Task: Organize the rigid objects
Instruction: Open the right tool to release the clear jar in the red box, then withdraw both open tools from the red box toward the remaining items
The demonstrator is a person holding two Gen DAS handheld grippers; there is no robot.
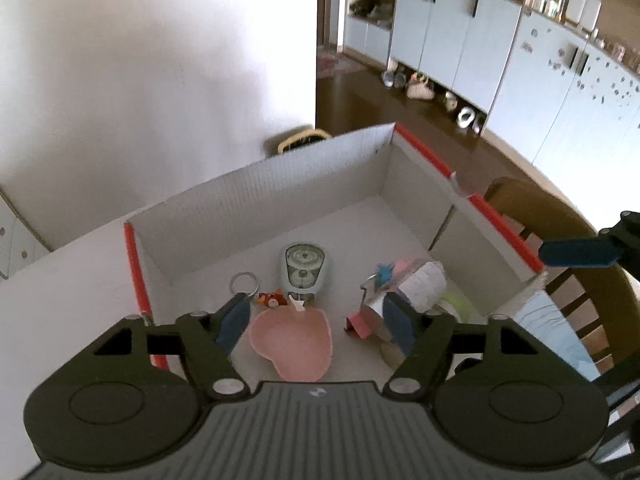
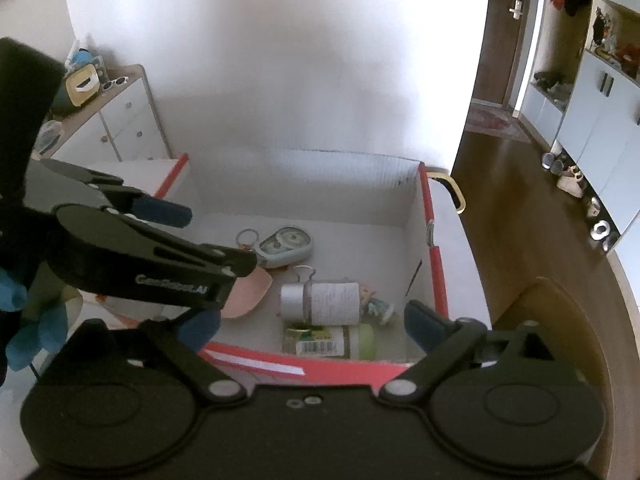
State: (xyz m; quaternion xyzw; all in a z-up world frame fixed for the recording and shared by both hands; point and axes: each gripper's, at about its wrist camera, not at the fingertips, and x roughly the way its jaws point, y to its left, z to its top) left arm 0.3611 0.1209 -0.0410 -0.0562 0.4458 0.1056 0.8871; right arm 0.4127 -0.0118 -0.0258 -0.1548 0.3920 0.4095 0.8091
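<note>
A white cardboard box with red edges [image 1: 304, 184] [image 2: 436, 256] stands on the table. Inside lie a pink heart-shaped dish [image 1: 294, 344] [image 2: 250, 294], a pale green device with two dials [image 1: 305, 272] [image 2: 285, 245], a key ring with a red figure [image 1: 256, 290], a silver can with a white label [image 1: 416, 286] [image 2: 320, 302], a small figurine [image 2: 378, 306] and a green-lidded jar [image 2: 332, 342]. My left gripper [image 1: 316, 322] is open and empty above the dish. My right gripper [image 2: 312, 326] is open and empty over the box's near edge.
A wooden chair [image 1: 560, 240] stands to the right of the box. A white drawer unit [image 2: 116, 120] stands against the wall at left. Pale blue cabinets [image 1: 500, 52] line the far side across the brown floor. My right gripper's finger shows in the left wrist view [image 1: 576, 252].
</note>
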